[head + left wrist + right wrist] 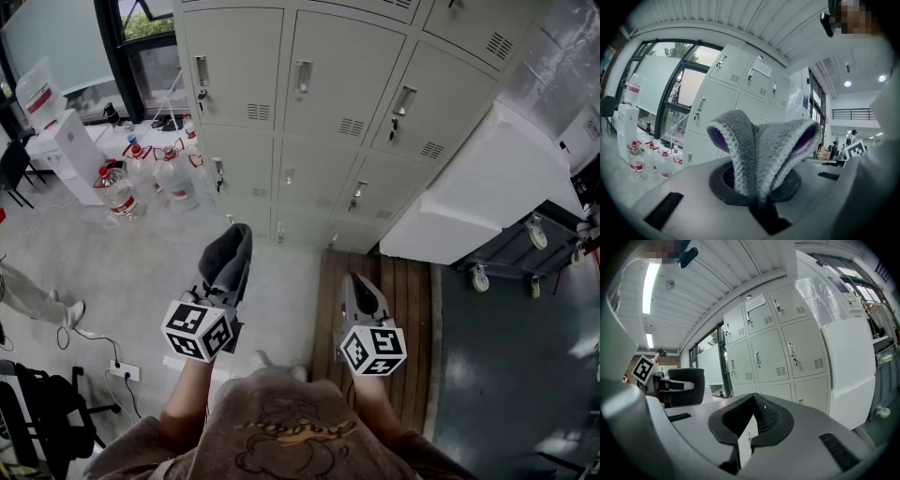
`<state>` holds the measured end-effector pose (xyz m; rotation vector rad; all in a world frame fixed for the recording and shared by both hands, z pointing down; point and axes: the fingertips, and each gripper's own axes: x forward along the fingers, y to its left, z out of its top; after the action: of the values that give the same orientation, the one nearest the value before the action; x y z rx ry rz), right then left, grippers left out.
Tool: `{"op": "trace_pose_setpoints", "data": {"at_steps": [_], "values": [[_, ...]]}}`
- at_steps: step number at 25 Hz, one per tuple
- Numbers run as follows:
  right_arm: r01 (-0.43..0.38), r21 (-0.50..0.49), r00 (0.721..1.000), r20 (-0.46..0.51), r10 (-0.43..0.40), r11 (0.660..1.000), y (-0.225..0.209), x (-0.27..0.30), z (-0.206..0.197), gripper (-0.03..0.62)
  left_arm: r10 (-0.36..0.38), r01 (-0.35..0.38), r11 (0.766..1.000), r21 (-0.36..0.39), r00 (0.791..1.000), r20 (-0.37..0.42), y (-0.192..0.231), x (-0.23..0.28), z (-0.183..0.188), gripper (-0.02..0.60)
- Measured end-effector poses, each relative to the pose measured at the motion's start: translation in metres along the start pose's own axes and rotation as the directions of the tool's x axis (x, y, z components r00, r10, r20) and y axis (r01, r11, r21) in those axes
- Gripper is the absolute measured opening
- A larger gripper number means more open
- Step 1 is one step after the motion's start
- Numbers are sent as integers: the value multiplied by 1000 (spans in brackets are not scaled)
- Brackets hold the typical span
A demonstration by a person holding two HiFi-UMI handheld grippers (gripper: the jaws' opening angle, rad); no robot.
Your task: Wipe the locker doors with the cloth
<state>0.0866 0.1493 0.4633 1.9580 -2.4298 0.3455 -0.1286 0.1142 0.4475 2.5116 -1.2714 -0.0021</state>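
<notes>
Left gripper (223,277) — you are pinching the cloth (232,246), facing the locker doors (333,75); reaching one probably comes next. Right gripper (359,284) — jaws together, empty.

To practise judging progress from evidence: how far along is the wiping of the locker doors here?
Done: the cloth is pinched in the shut left gripper. In hand: it is held up facing the locker doors, short of them; the right gripper is shut, empty. Left: the wiping, since the cloth touches no door.
</notes>
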Motion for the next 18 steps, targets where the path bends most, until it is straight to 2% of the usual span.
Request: {"op": "trace_pose_setpoints", "data": {"at_steps": [18], "values": [[-5, 23, 1000, 9, 5, 1000, 45, 22, -11, -2, -40, 41, 999, 24, 999, -19, 45, -5, 8, 35]]}}
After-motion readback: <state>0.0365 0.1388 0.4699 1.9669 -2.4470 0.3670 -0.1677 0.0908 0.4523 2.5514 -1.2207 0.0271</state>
